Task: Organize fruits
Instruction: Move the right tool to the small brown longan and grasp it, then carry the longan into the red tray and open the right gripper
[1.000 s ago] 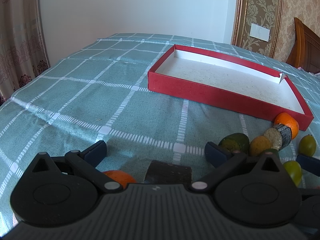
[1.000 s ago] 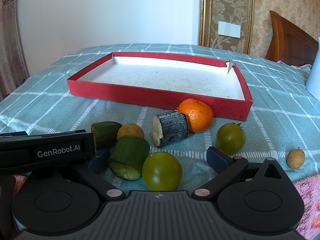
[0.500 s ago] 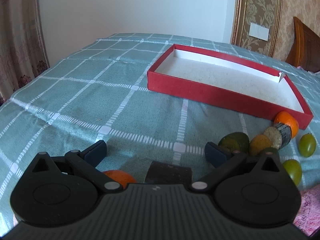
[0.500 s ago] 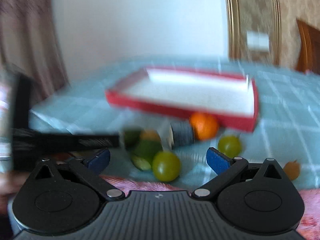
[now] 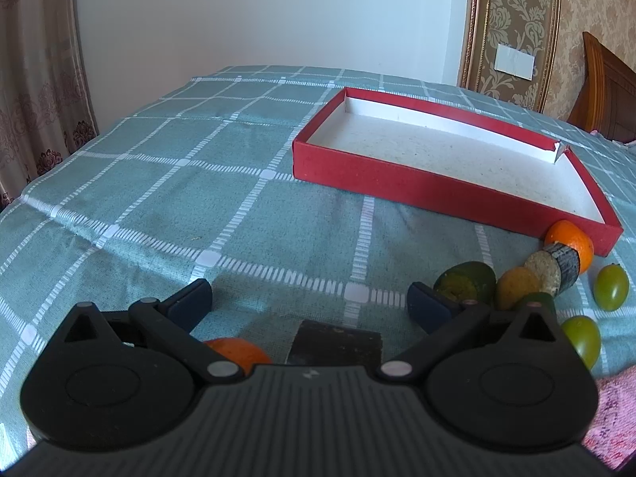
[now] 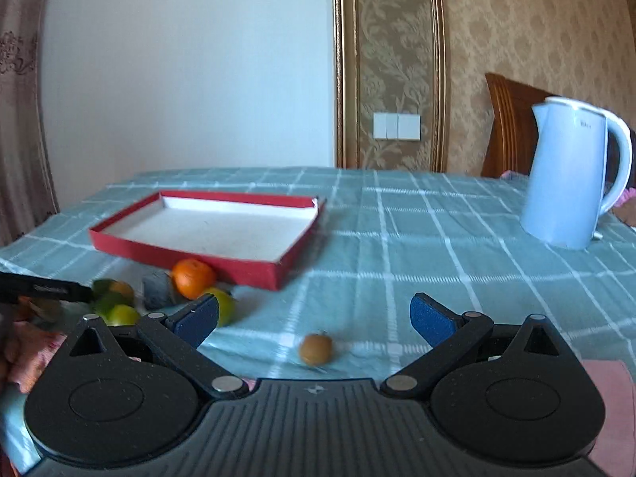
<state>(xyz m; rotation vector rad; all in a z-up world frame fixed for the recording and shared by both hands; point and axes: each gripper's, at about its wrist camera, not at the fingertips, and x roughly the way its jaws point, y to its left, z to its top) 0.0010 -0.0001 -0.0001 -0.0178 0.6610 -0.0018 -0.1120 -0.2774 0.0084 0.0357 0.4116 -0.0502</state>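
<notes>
Ahead of my left claw lies a matt, woven cloth (image 5: 222, 206) and a matt red cardboard tray (image 5: 397, 183). Right of my right claw stands a glossy, smooth plastic kettle (image 6: 572, 175).

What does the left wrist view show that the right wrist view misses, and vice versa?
Only the left wrist view: an orange fruit and a dark block close below the open left gripper.
Only the right wrist view: a white kettle and a small brown fruit ahead of the open right gripper.
Both: the empty red tray and the fruit cluster beside it.
</notes>
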